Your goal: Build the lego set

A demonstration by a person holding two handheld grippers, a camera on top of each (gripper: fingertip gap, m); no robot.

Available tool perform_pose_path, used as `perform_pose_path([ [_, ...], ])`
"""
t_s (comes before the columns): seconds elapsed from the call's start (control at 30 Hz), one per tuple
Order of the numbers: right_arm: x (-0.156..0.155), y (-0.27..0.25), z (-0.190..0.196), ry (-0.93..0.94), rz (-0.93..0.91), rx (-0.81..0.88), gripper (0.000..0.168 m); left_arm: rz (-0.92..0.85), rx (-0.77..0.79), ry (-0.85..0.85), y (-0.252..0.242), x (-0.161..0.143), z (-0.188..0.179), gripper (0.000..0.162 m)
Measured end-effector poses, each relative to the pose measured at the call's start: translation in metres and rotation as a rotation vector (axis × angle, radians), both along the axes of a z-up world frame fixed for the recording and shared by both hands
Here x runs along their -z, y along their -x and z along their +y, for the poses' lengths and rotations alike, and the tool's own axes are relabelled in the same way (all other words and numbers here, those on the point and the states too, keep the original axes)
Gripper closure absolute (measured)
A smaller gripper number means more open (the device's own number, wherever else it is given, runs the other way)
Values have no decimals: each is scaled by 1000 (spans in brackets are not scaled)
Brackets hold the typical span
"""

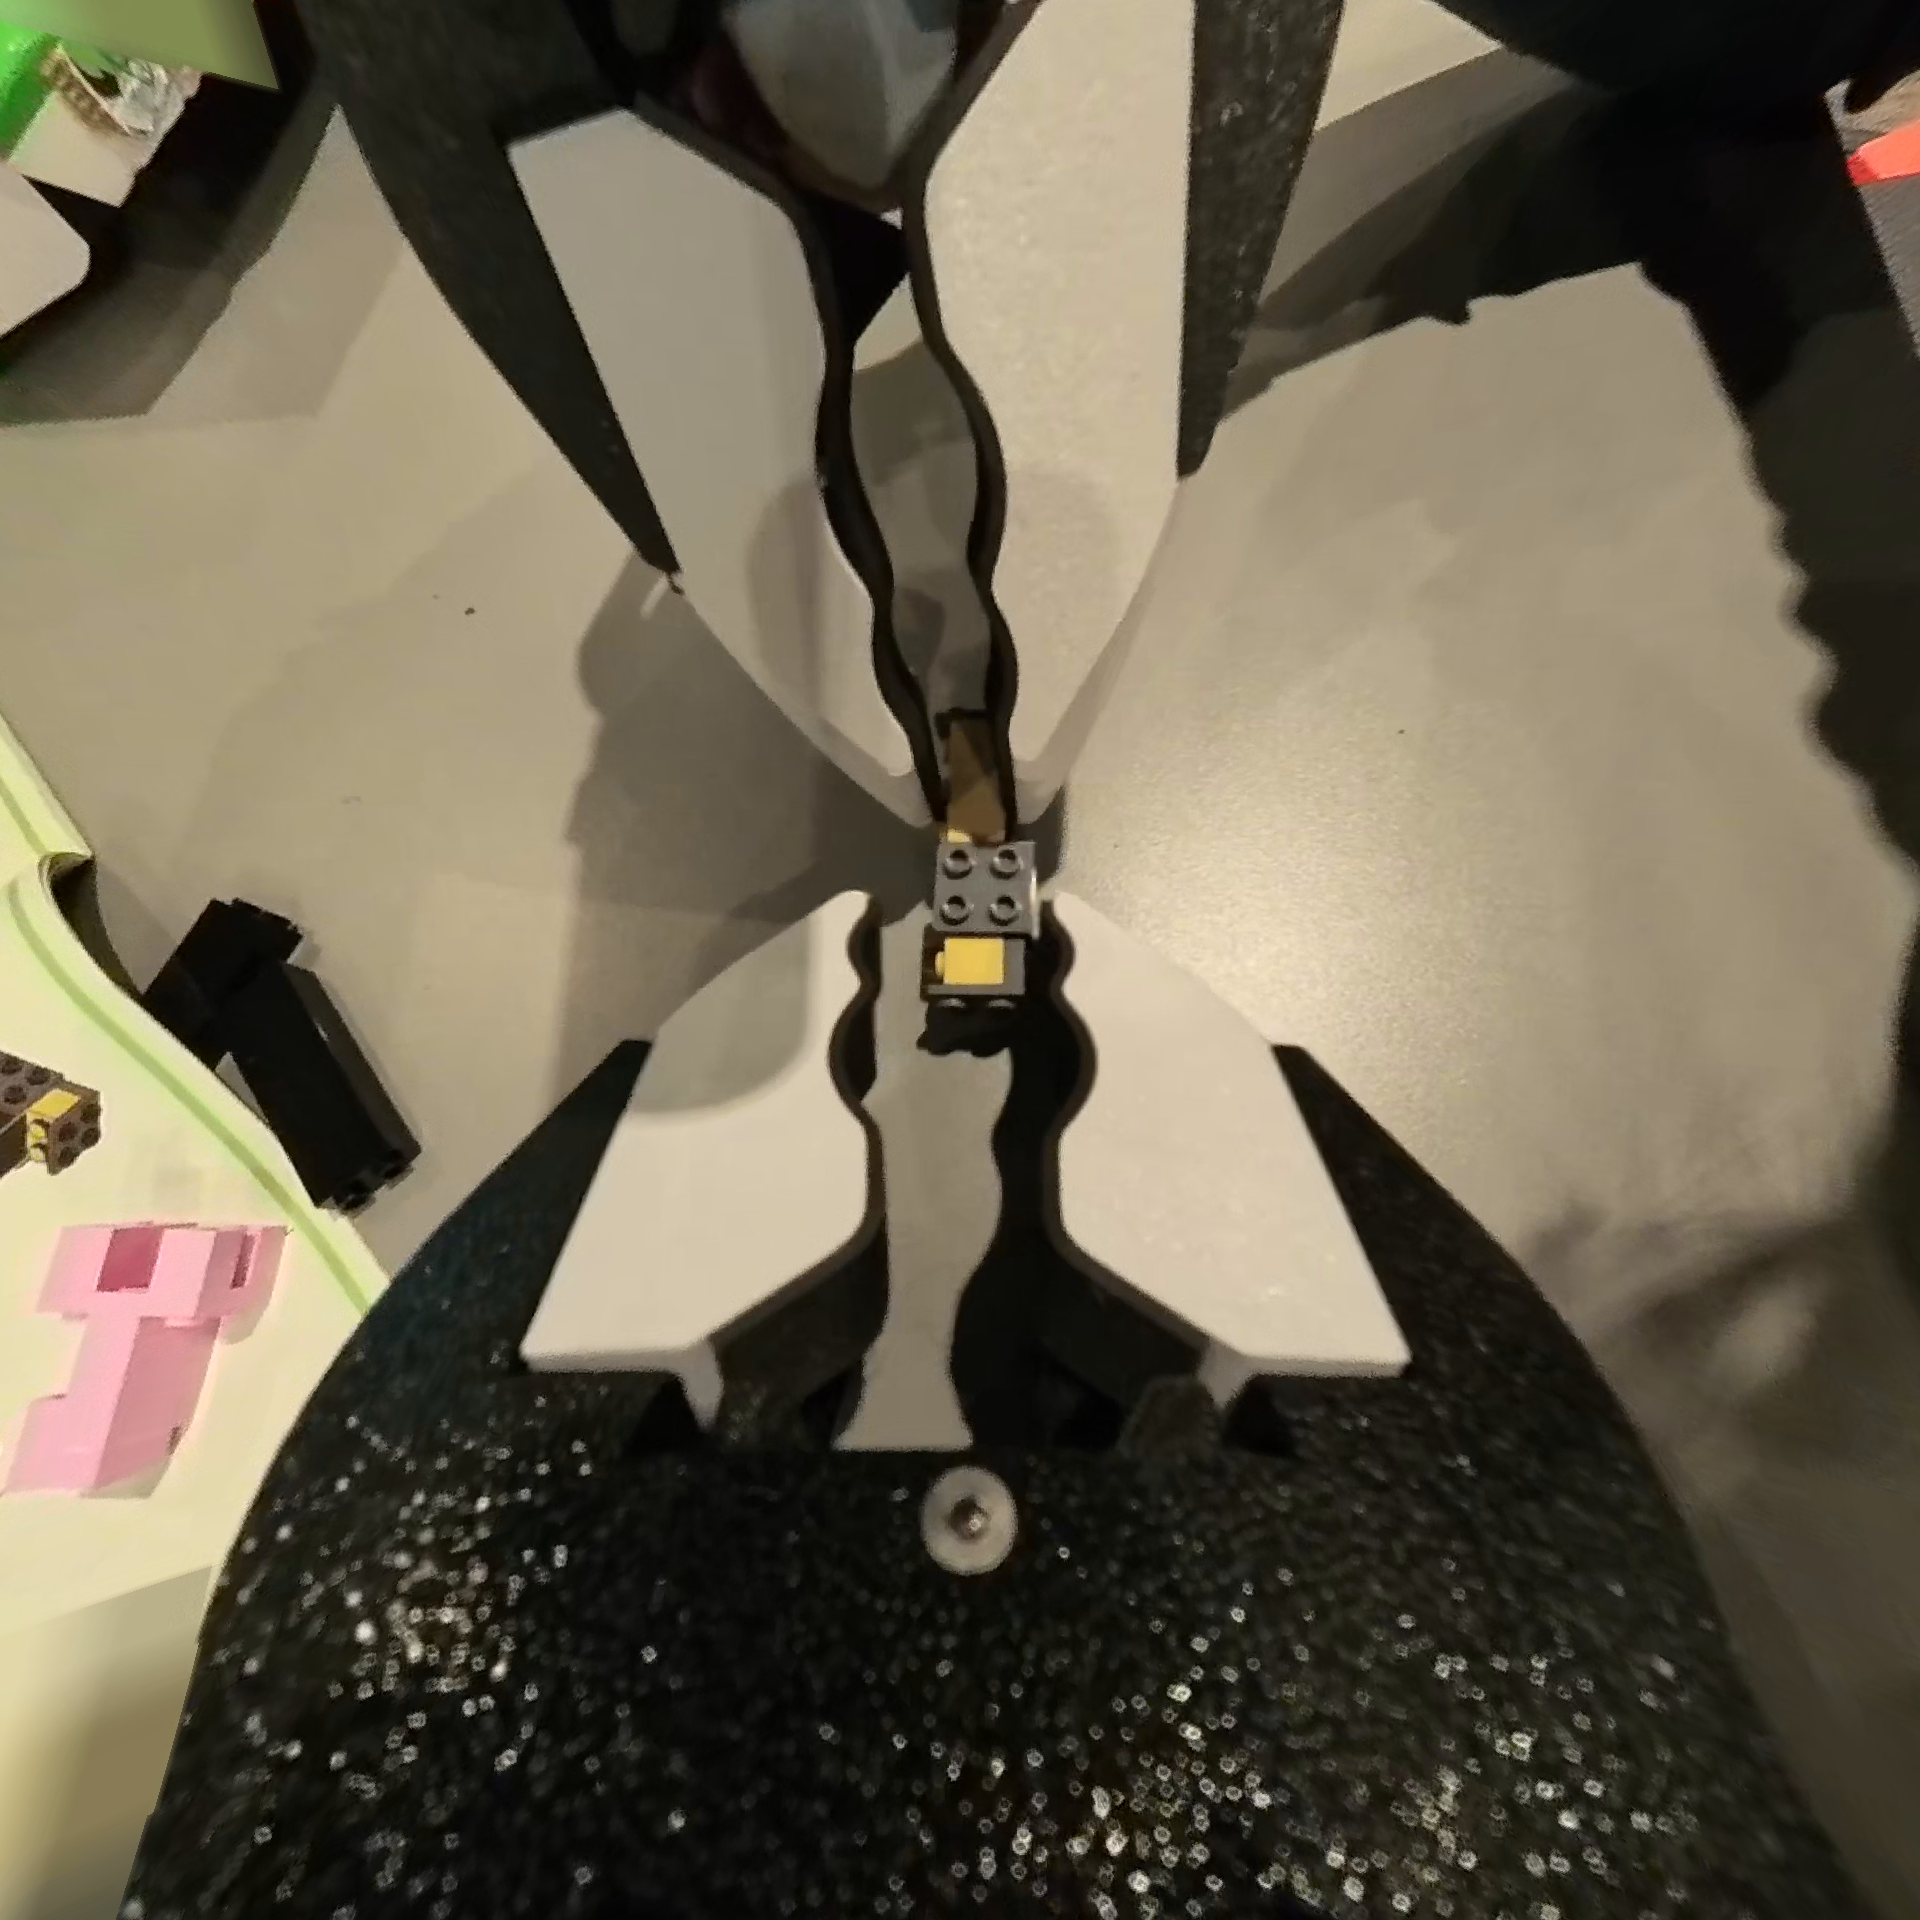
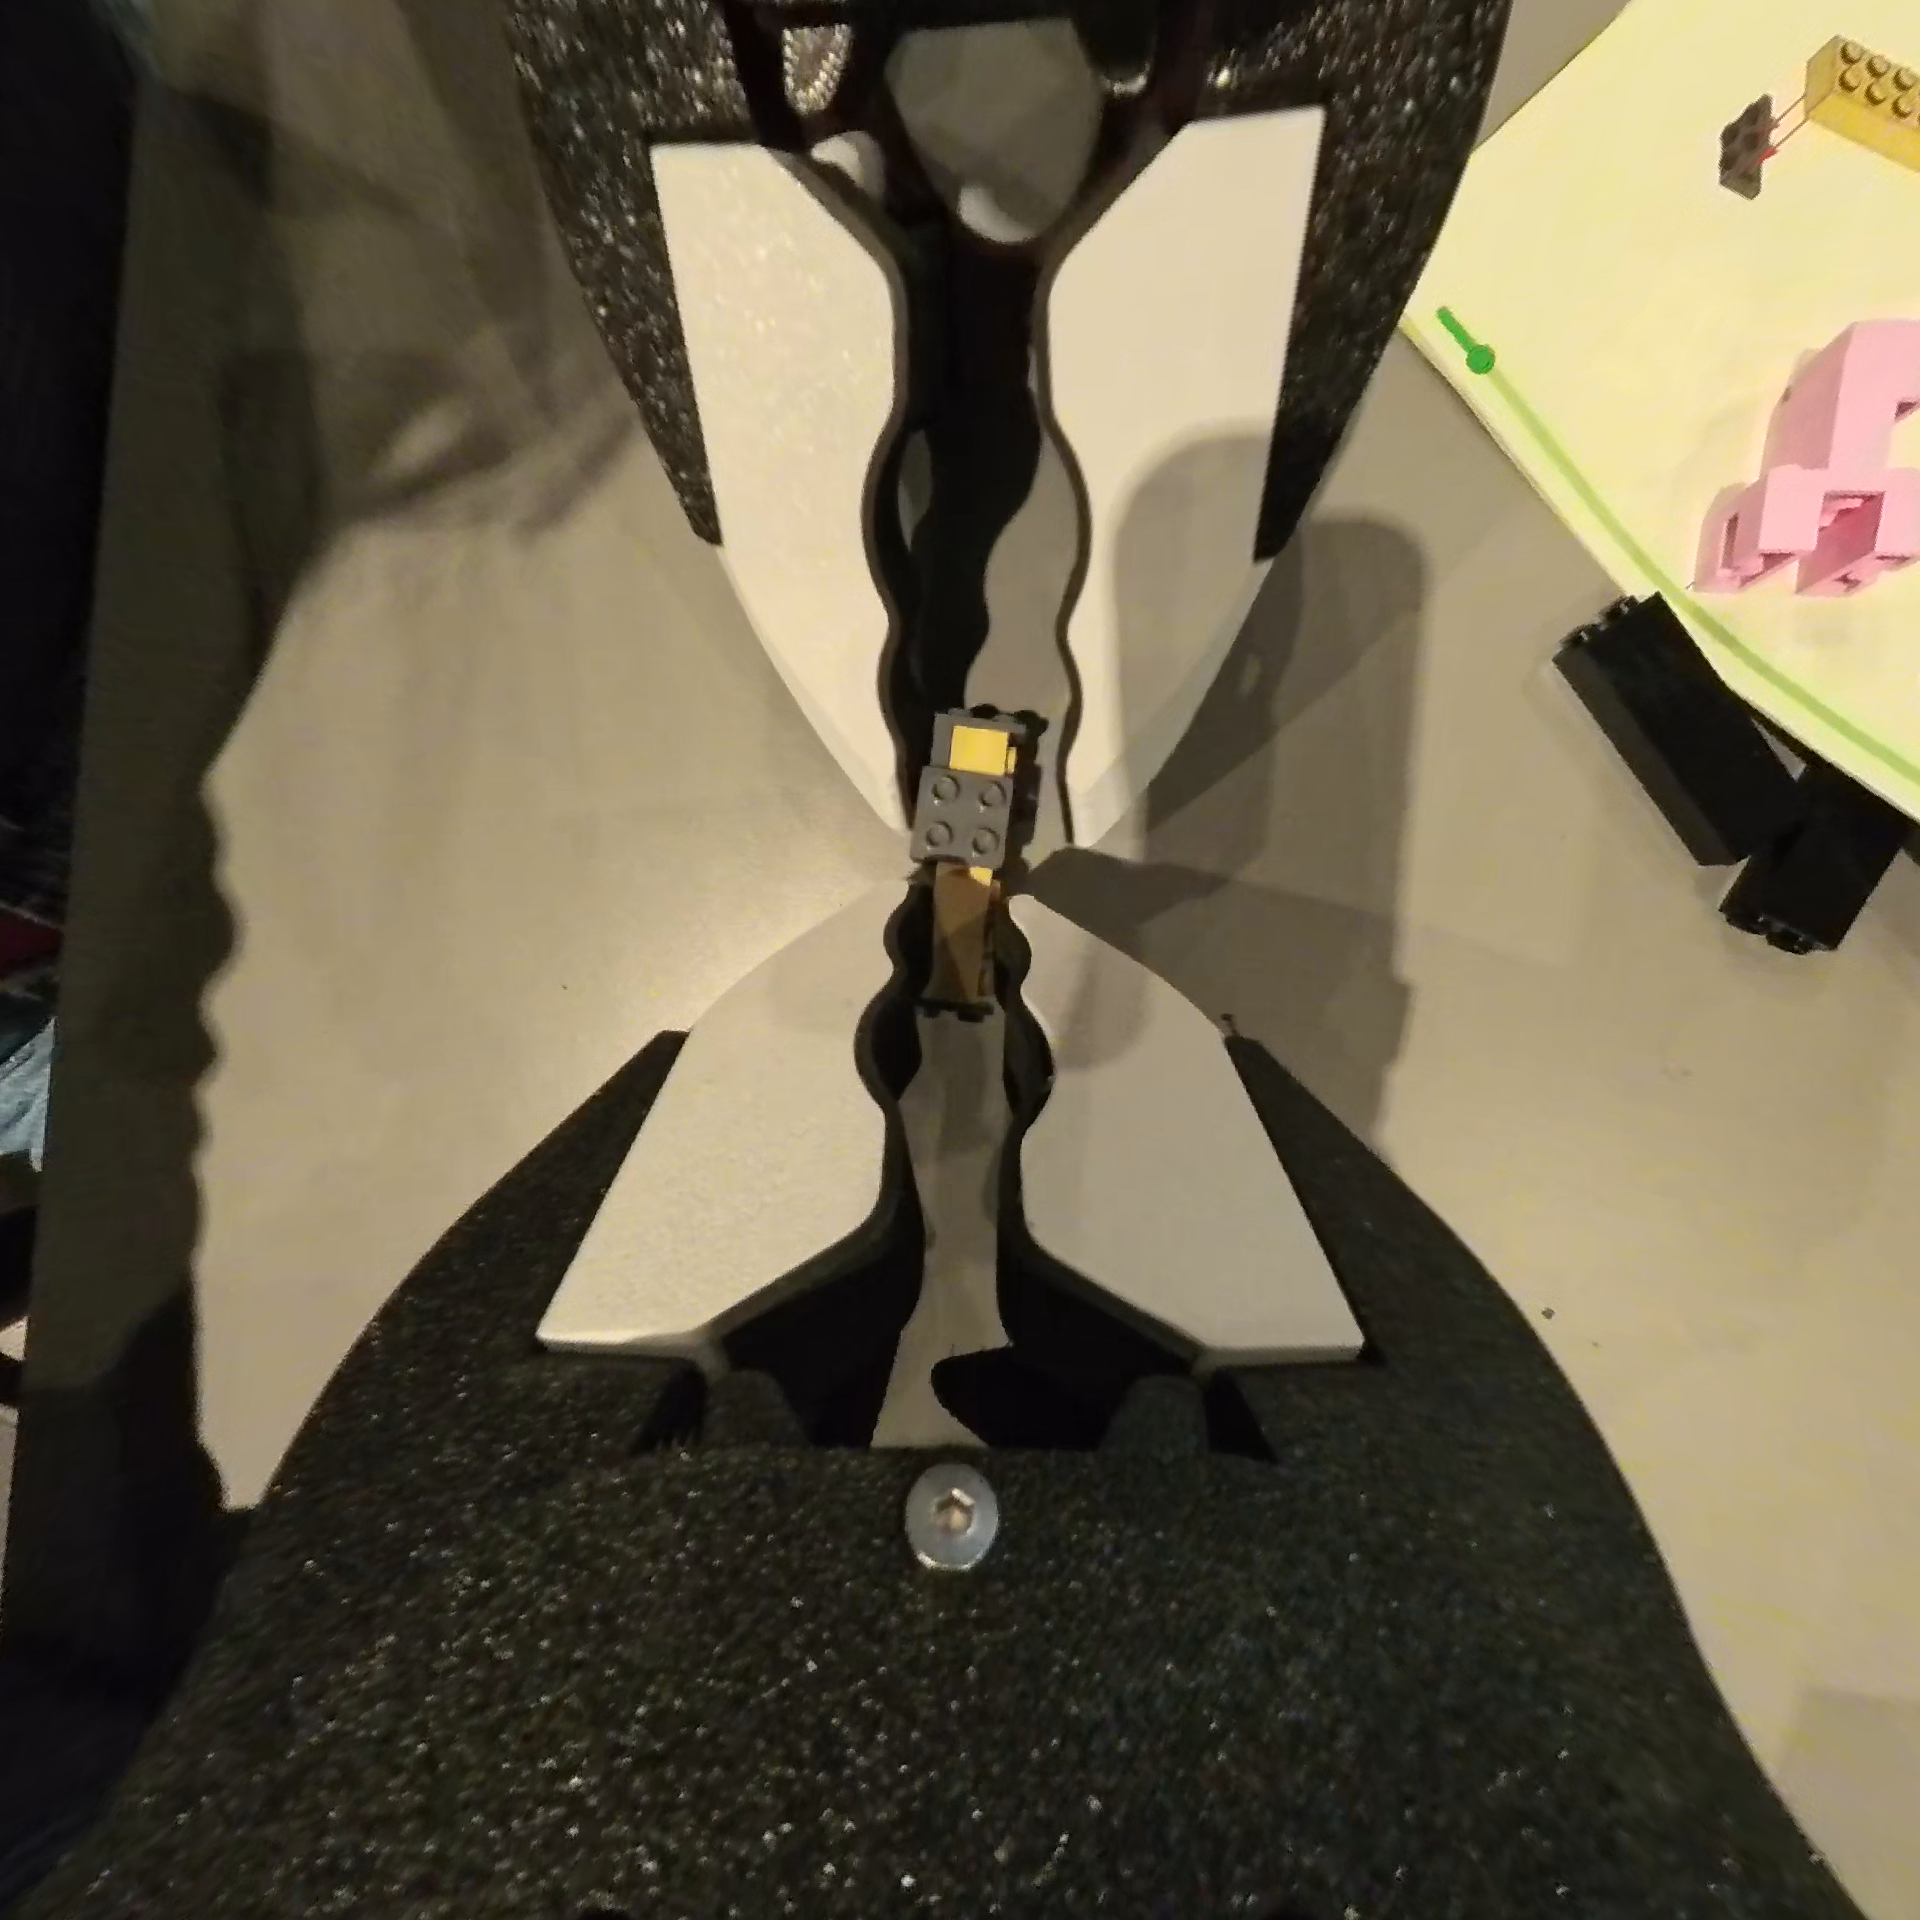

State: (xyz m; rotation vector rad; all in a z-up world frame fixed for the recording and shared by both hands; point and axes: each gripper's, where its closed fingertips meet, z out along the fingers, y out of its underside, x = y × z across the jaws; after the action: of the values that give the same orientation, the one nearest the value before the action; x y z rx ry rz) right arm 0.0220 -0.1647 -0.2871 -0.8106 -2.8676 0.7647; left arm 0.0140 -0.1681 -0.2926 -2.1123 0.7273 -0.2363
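Meeting tip to tip over the grey tabletop (image 1: 1351, 831), the two hand-held grippers share one small lego build. The right hand-held gripper (image 2: 961, 914) is clamped on the build's tan brick (image 2: 961, 940), its wavy black-edged white fingers (image 2: 748, 1174) pressed against the brick's sides. The left hand-held gripper (image 1: 961, 935) has its fingers slightly apart around the other end; whether they pinch it cannot be told. Between the tips sits a dark grey plate (image 1: 982, 885) with four round studs, and beside it a smooth yellow tile (image 1: 971, 958) set in grey. Both gripper bodies are grainy, speckled black plastic with a metal screw. A black lego piece (image 1: 286, 1049), long and blocky, lies at the edge of a pale green instruction sheet (image 1: 156, 1558). Only the left wrist view shows a bright green object (image 1: 21, 94) in the far corner; only the right wrist view shows the sheet's printed tan brick (image 2: 1865, 94).
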Motion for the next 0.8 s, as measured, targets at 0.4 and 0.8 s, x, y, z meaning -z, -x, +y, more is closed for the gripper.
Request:
perform_pose_path([
  [0.4, -3, 0, -6, -11, 10, -12, 158, -4, 26, -16, -5, -5, -1, 139],
  [0.8, -4, -1, -6, -22, 16, -17, 158, 15, 57, -33, -8, -6, -3, 145],
])
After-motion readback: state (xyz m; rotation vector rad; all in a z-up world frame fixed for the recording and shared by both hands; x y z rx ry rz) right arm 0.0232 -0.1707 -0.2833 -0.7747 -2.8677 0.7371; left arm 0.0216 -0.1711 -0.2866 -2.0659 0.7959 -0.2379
